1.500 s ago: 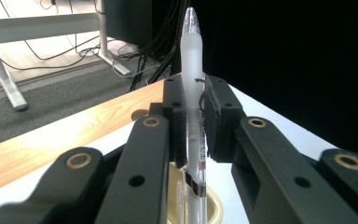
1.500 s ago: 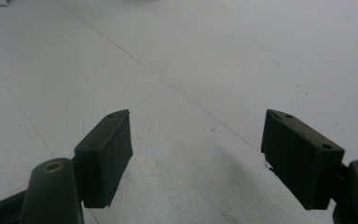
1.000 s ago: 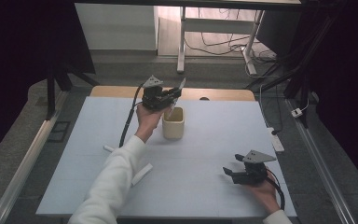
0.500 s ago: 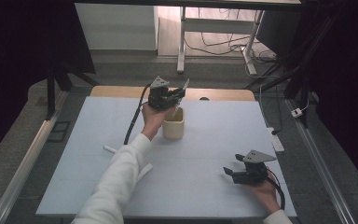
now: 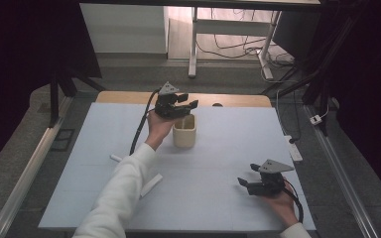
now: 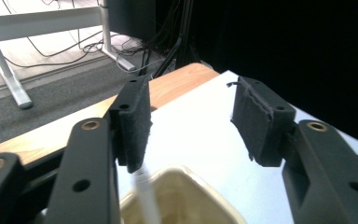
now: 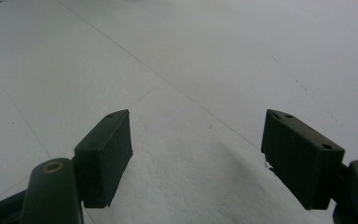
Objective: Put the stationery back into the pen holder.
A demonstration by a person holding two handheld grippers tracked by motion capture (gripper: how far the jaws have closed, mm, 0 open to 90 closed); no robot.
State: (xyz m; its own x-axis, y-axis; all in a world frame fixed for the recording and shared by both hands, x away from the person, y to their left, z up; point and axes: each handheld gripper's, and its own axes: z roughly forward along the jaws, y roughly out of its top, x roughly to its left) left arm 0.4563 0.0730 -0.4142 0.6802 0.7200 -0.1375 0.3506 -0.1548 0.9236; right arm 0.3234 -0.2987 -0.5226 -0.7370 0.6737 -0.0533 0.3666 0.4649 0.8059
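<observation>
Now one cream cup (image 5: pixel 184 131) stands at centre of the high view, on the pale mat (image 5: pixel 228 148). One white stick (image 6: pixel 145 196) leans inside it, seen in the left gripper view just below the left pad. Left gripper (image 5: pixel 181 105) hovers right above the cup; its jaws have just been opening and stand apart, gripping nothing. Two more white sticks lie lower left on the mat, one (image 5: pixel 115 157) small, one (image 5: pixel 150 184) longer. Right gripper (image 5: pixel 248 182), lower right, rests well apart, jaws wide, empty.
</observation>
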